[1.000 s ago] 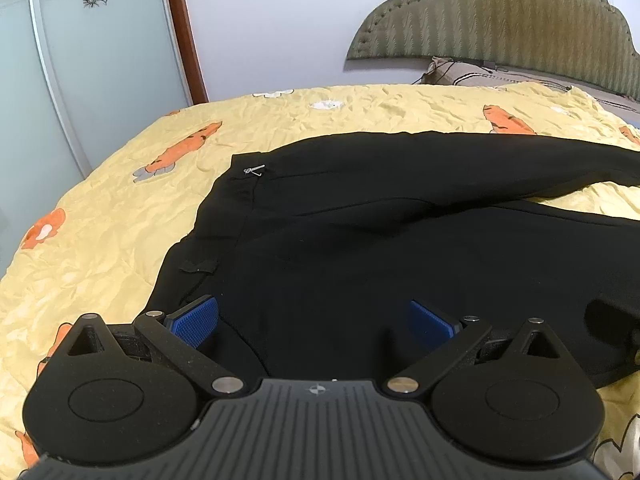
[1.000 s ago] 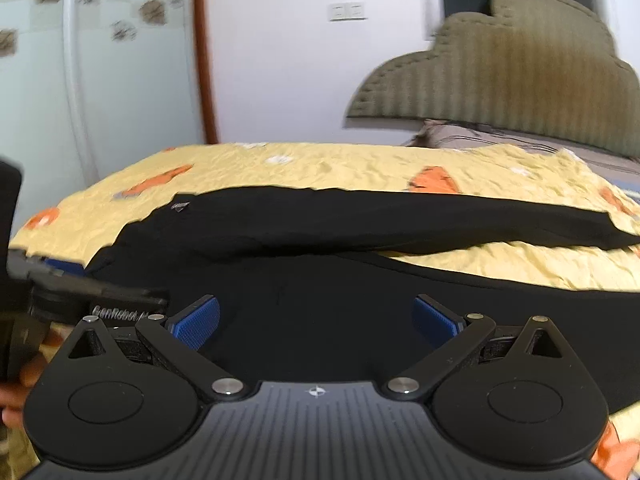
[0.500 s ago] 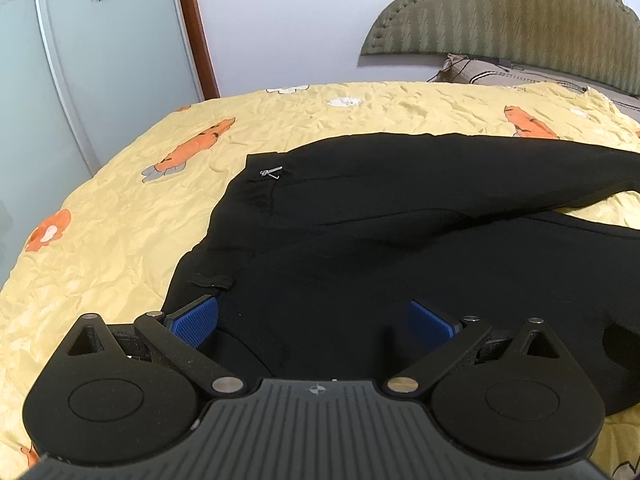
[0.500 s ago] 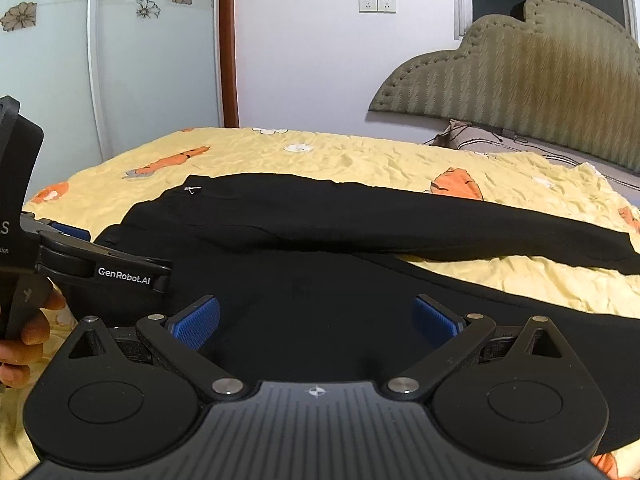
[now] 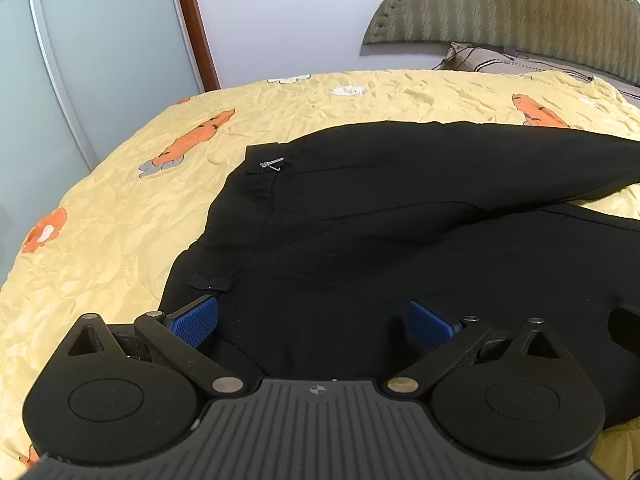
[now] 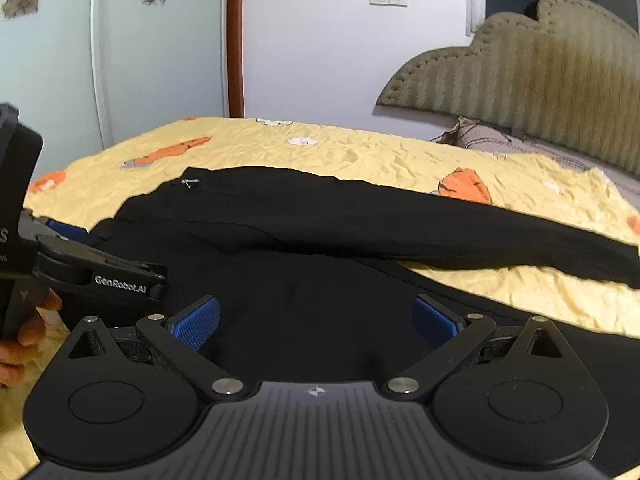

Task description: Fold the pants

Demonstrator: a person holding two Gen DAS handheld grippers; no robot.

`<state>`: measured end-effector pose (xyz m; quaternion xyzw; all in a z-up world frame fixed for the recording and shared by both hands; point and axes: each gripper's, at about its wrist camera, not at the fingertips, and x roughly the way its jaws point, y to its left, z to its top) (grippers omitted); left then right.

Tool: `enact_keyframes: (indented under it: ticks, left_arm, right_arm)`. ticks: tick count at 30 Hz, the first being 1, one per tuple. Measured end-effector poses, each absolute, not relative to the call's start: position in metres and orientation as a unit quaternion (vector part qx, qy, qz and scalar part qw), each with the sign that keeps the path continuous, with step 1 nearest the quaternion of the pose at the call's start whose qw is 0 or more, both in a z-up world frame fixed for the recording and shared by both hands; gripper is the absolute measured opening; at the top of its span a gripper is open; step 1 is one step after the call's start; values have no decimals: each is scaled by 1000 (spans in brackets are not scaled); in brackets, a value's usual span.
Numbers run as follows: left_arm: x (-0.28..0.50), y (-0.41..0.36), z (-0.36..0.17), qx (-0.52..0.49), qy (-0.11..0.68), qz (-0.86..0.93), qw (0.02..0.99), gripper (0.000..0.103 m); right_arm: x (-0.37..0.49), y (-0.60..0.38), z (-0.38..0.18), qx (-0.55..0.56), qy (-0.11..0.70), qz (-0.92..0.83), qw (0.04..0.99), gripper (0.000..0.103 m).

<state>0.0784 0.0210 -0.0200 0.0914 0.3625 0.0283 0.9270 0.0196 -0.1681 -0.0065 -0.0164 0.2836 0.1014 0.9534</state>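
Note:
Black pants (image 5: 400, 216) lie spread on the yellow bedsheet, waistband at the left with a small metal clasp (image 5: 272, 165), both legs running to the right. In the right wrist view the pants (image 6: 360, 220) show the far leg lying straight and the near leg under my gripper. My left gripper (image 5: 314, 322) is open, empty, just over the near waistband corner. My right gripper (image 6: 316, 318) is open and empty over the near leg. The left gripper (image 6: 100, 276) shows at the left of the right wrist view, held by a hand.
The bed (image 5: 120, 208) has a wrinkled yellow sheet with orange carrot prints. A padded headboard (image 6: 540, 64) and a pillow (image 5: 500, 60) are at the far right. A glass wardrobe door (image 5: 100, 60) stands beyond the bed's left edge.
Both grippers have shifted slightly, the right view lifting and steadying. The jaws stay open and the pants have not moved.

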Motion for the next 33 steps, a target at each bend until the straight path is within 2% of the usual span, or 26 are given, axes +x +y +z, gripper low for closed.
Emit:
enact_keyframes:
  ticks: [7, 13, 17, 22, 24, 31, 33]
  left_arm:
    - [84, 22, -20, 90, 368, 21, 925, 102]
    - [93, 31, -6, 89, 362, -4, 928, 101]
    - [106, 42, 6, 96, 355, 1, 930, 101]
    - [134, 59, 18, 80, 370, 4, 926, 101]
    - [151, 62, 21, 68, 385, -7, 921, 101]
    - [224, 75, 16, -25, 450, -42, 892, 100]
    - [242, 80, 12, -60, 463, -39, 883, 99]
  right_arm:
    - [40, -164, 2, -70, 272, 124, 952, 103]
    - [106, -164, 19, -142, 239, 192, 941, 103]
    - [187, -164, 13, -171, 280, 222, 918, 103]
    - [285, -182, -6, -140, 332, 256, 897, 102]
    - [314, -188, -15, -121, 357, 271, 886, 92]
    - [368, -194, -44, -106, 423, 320, 841, 88]
    - [371, -194, -49, -106, 426, 331, 835, 76]
